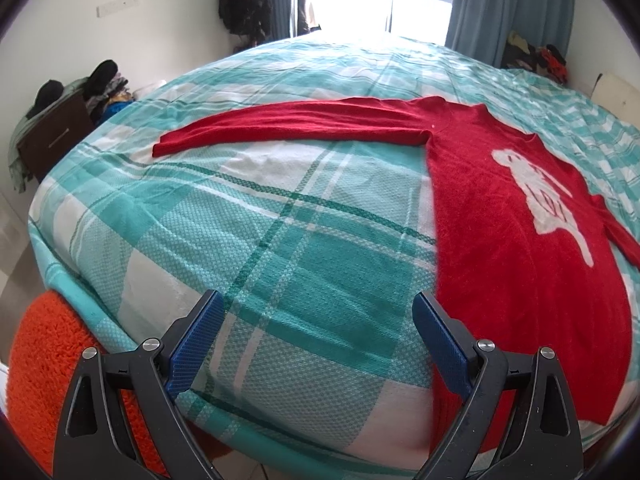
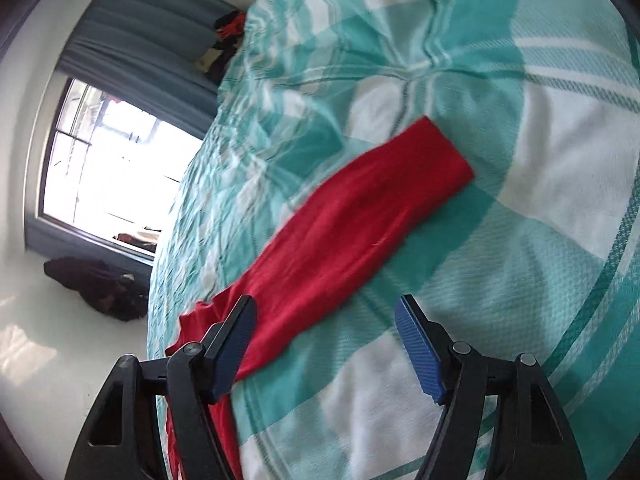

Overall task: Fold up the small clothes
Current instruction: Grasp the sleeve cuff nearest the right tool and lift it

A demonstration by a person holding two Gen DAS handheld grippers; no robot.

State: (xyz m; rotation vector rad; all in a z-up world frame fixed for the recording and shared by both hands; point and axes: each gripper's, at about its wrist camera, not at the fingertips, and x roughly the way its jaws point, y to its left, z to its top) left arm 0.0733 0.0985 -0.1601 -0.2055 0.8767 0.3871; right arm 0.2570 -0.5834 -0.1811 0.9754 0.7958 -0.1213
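A red sweater (image 1: pixel 516 232) with a white print lies flat on the teal plaid bedspread (image 1: pixel 248 216). One sleeve (image 1: pixel 288 124) stretches out to the left. My left gripper (image 1: pixel 318 322) hovers open over the bedspread near the bed's front edge, just left of the sweater's hem, with nothing between its blue pads. In the right wrist view the other sleeve (image 2: pixel 360 216) runs diagonally across the bedspread (image 2: pixel 520 240), its cuff at the upper right. My right gripper (image 2: pixel 326 328) hangs open above that sleeve near the shoulder end, apart from the cloth. The picture is blurred and tilted.
An orange fluffy cushion (image 1: pixel 44 364) sits below the bed's front left corner. A dark cabinet (image 1: pixel 52 136) with piled clothes stands at the left wall. Blue curtains (image 1: pixel 508 8) and a bright doorway lie beyond the bed. Dark clothing (image 2: pixel 96 284) lies on the floor by the window (image 2: pixel 116 164).
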